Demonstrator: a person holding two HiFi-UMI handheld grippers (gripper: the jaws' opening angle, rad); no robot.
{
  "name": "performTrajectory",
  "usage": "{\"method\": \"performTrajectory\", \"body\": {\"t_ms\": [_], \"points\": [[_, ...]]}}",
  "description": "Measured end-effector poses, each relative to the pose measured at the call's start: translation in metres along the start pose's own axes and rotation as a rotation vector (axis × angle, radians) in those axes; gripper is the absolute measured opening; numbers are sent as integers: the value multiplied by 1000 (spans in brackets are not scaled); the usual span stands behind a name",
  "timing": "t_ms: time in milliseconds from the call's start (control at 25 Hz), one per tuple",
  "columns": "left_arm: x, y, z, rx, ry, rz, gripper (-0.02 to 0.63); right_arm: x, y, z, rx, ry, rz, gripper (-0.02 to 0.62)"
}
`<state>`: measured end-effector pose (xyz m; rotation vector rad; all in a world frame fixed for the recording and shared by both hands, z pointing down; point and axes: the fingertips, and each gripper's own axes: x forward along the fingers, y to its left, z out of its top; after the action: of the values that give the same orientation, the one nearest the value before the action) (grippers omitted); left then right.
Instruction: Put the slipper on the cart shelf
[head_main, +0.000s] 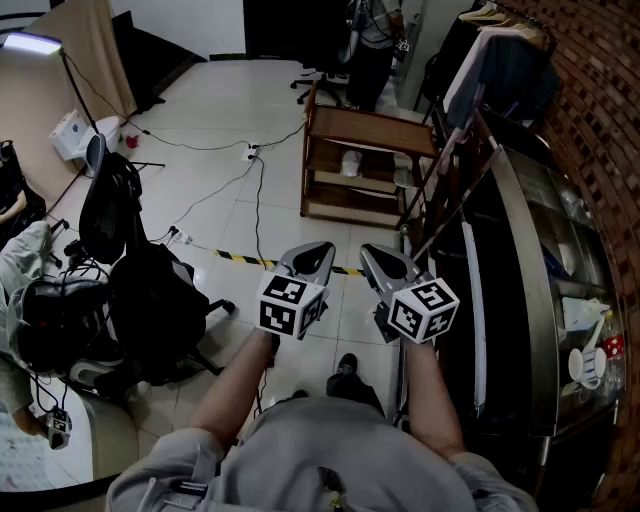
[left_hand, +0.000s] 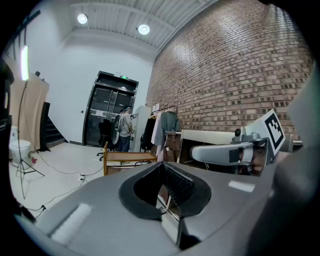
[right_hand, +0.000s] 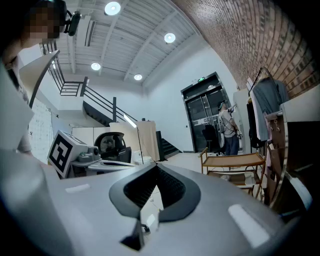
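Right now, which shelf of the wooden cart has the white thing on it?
The middle shelf of the wooden cart. The white thing, likely the slipper, sits there, while the top shelf and bottom shelf look bare.

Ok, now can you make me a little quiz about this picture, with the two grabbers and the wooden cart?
1. True or false: the right gripper has its jaws wide apart.
2. Where does the white thing, probably the slipper, lie? A) on the floor B) on a shelf under the top of the wooden cart C) on the black backpack
3. Fill in: between the jaws of the left gripper there is ____.

Key: 1 false, its jaws are shut. 2 B. 3 nothing, its jaws are shut and empty.
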<state>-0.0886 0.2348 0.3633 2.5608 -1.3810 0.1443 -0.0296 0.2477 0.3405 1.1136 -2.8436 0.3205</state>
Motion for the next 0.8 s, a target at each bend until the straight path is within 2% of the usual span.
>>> {"method": "performTrajectory", "body": {"t_ms": [320,800], "points": [[49,29,11,-10,3,9,8,35,-46,7,-1,13,6,0],[174,81,31,-25,30,64,8,97,-172,34,15,5,15,0]]}}
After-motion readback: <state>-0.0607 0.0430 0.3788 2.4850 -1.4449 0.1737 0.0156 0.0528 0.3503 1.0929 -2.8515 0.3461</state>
